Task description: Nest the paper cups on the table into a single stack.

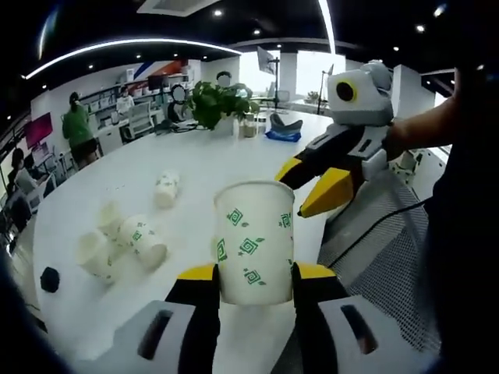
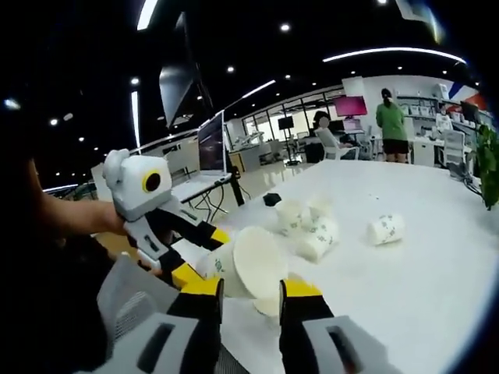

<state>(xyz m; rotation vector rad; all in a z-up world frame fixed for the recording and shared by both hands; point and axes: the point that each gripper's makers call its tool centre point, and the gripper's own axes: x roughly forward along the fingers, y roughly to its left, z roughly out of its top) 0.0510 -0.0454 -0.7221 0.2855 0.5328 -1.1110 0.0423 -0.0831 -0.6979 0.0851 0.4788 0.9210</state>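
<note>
Paper cup (image 1: 254, 241) gripped by left tongs (image 1: 253, 271)

no readable text anywhere, honestly. just green square-swirl patterns printed on the paper cups (image 1: 254, 241), no words or numbers in them. pink wall screen (image 2: 351, 106) way too blurry to make out any writing.

grey grippers, black fingers (image 1: 199, 312) tipped yellow, black cable (image 1: 374, 226).

Open-plan office, desks (image 2: 257, 156), monitors (image 2: 350, 106), shelves (image 1: 101, 97)
</note>
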